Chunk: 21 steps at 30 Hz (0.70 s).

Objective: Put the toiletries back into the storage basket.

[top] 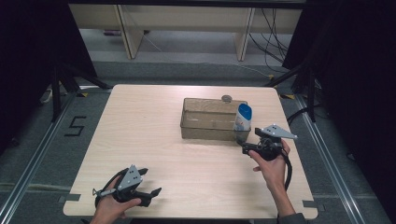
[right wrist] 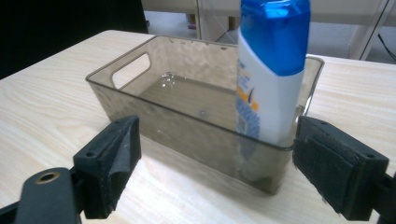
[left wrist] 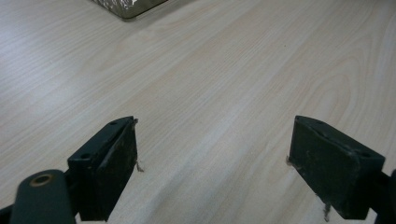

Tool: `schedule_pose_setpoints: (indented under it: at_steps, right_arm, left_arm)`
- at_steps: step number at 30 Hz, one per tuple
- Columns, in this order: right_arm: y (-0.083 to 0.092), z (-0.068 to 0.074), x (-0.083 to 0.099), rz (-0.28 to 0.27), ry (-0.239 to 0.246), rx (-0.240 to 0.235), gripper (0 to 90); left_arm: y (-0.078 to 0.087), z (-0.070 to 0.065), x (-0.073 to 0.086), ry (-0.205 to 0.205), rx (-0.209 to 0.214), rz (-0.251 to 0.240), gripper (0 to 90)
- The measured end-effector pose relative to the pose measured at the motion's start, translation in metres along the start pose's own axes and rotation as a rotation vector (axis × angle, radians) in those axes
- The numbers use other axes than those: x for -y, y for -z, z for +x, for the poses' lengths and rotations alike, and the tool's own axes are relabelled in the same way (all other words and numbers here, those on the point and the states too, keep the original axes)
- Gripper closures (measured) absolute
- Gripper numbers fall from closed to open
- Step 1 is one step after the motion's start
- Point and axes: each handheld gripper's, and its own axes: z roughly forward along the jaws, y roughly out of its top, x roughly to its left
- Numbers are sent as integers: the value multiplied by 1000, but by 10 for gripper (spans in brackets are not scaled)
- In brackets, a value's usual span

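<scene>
- Standing upright in the near right corner of the clear bin (top: 208, 119), a white bottle with a blue cap (top: 243, 122) is seen in the high view; its base is inside the walls and its cap rises well above the rim.
- In the right gripper view the same bottle (right wrist: 270, 70) is shown leaning lightly against the bin's corner, with the rest of the bin (right wrist: 140, 100) bare.
- The right gripper (top: 247, 148) is held just outside that corner, near the bin's front wall. Its jaws are spread wide, with nothing pressed between the pads, and the bottle is not touched by them.
- The left gripper (top: 150, 183) is kept at the near left edge of the table (top: 140, 135), well apart from the bin. Its jaws are also spread wide over bare wood, as is shown in the left gripper view.
- The placing of the bottle into the bin is judged to be done: the bottle is inside and is let go.
- What is left is judged to be small: the right gripper is to be drawn clear of the bin without the bottle being knocked over.
- A small round object (top: 227, 98) is seen just behind the bin's far wall; what it is cannot be told.
</scene>
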Motion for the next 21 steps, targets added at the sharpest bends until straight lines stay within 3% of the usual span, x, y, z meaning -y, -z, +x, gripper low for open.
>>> schedule_pose_setpoints:
  at_steps: [4,8,9,10,12,14,15,16,17,18,20,21]
  right_arm:
    - [3,5,5,13,-3,-15,160]
    - [5,8,7,12,0,-28,157]
    - [5,8,7,12,0,-28,157]
    - [5,10,8,6,-16,-23,157]
    - [6,9,9,1,17,-24,157]
    - [8,12,10,16,-8,-36,157]
    - [8,11,11,7,13,-30,157]
    - [8,14,12,15,-17,-39,157]
    - [8,14,12,15,-17,-39,157]
    - [8,13,13,13,15,-35,157]
    - [9,17,14,16,-29,-42,157]
    - [10,15,15,11,4,-49,157]
  left_arm:
    - [1,0,0,-8,-16,7,150]
    - [0,0,0,1,-1,-1,150]
    - [1,2,0,-24,-10,19,150]
    - [0,0,0,-6,-7,0,150]
    - [0,0,0,-8,-16,-3,150]
    - [0,-1,0,4,-12,-7,150]
    - [1,0,0,0,-12,-4,150]
    - [1,-1,0,-1,-11,-3,150]
    - [1,-1,0,-4,-13,-2,150]
    - [0,-1,0,-2,-10,-11,150]
    - [1,0,0,-2,-14,-3,150]
    - [0,0,0,-1,-9,-7,150]
